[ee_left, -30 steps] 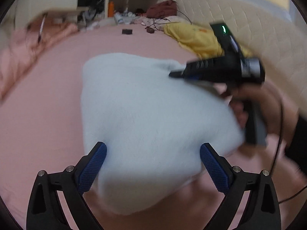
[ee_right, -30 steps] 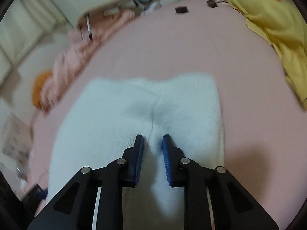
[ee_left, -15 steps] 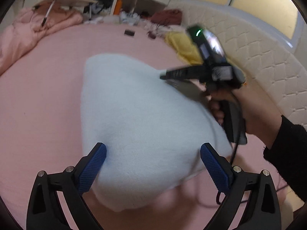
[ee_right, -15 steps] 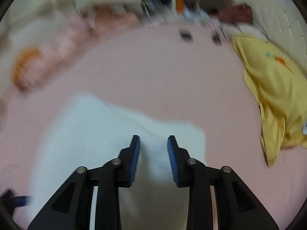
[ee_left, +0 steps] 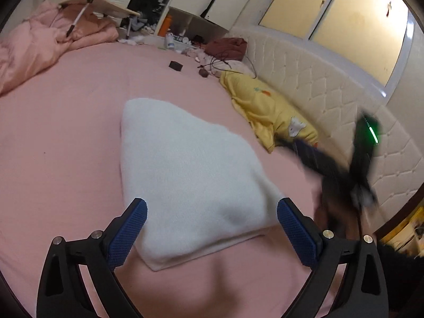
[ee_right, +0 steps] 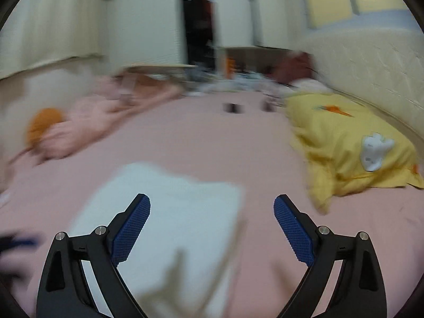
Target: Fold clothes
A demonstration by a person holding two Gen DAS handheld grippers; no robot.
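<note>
A folded white fleece garment (ee_left: 190, 175) lies flat on the pink bed sheet (ee_left: 61, 137). My left gripper (ee_left: 212, 228) hangs above its near edge, jaws wide open, holding nothing. In the left wrist view my right gripper (ee_left: 307, 151) shows as a dark blur off the garment's right side, held by a hand. In the right wrist view the white garment (ee_right: 172, 225) lies below my right gripper (ee_right: 212, 225), whose jaws are opening wide with nothing pinched between them. A yellow garment (ee_right: 344, 145) lies crumpled at the right by the headboard.
A pink duvet (ee_left: 34, 47) and a small folding table (ee_left: 100, 5) sit at the far left. Small dark objects (ee_left: 175, 65), cables and bottles clutter the far end. A white quilted headboard (ee_left: 331, 92) runs along the right. An orange thing (ee_right: 43, 127) lies at the left.
My right gripper let go of the white garment, opened wide and swung up and off to the right. My left gripper lifted a little, still open. The garment now lies flat.
</note>
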